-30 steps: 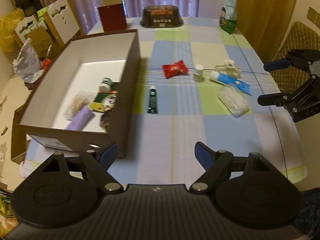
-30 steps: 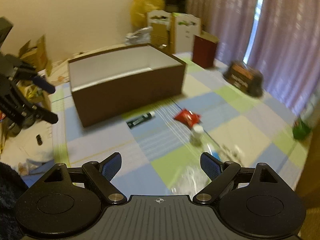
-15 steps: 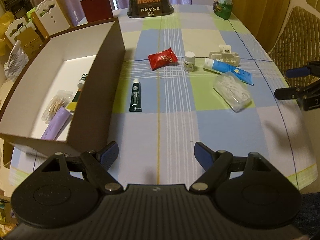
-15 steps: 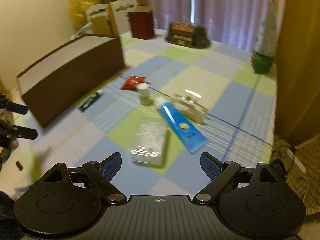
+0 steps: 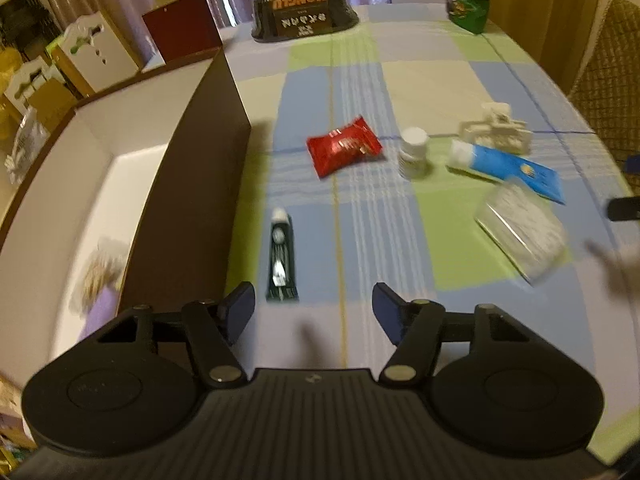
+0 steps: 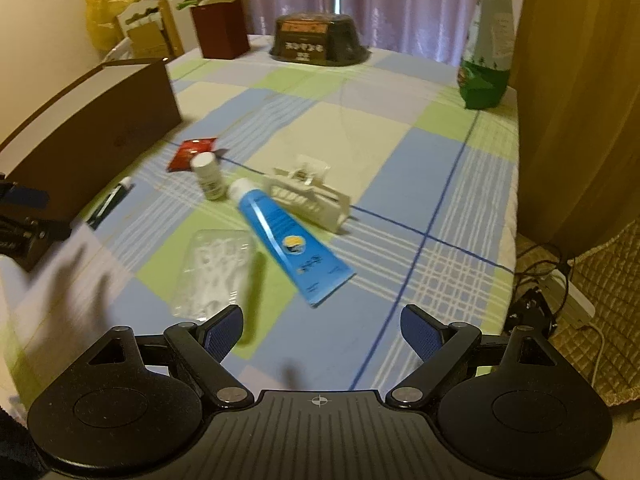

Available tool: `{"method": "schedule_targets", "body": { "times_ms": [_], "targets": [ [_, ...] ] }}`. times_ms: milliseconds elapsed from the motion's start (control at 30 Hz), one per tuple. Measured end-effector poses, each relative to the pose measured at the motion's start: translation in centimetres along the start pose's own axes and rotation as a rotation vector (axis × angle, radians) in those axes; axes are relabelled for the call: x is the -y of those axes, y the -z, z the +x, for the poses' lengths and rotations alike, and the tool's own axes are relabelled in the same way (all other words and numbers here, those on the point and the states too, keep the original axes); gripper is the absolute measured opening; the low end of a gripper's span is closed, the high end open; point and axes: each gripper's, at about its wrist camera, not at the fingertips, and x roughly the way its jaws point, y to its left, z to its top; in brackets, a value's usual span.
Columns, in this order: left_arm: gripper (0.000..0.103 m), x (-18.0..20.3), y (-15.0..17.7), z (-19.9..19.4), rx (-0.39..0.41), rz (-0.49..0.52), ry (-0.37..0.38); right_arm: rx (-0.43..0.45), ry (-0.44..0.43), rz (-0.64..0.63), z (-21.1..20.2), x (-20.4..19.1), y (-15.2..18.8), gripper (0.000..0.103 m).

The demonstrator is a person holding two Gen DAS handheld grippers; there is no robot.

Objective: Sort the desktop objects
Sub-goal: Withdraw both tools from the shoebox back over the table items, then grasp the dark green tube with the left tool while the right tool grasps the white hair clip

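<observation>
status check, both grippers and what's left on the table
Left gripper open, empty, over the dark tube. Right gripper open, empty, near the blue tube and clear packet. Box at left. Nothing blocking.

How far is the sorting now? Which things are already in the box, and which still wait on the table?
Partly done. The brown box already holds some blurred items. Both grippers, left and right, are open and hold nothing. Six things wait on the cloth: dark tube, red packet, small bottle, blue tube, white clip, clear pack.
</observation>
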Motion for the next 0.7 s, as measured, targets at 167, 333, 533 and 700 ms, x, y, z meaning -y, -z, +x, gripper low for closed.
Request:
{"method": "schedule_targets", "body": {
  "times_ms": [167,333,533,700],
  "targets": [
    [0.054,0.3,-1.7,3.5,-0.004,-0.015,-0.065,-0.022,0.021,0.039,1.4,1.4,-0.5,0.088],
    [0.051,-0.1,-2.6,6.6,-0.022,-0.062,-0.107,-0.032,0.036,0.076,2.4,2.5,-1.0,0.088],
    [0.037,-0.3,-3.0,8.7,-0.035,-0.096,-0.117,-0.028,0.041,0.113,3.2,3.8,-1.7,0.088],
    [0.013,0.1,-2.5,8.3,-0.026,-0.098,-0.070,-0.024,0.045,0.111,3.8,4.3,-2.4,0.088]
  ]
}}
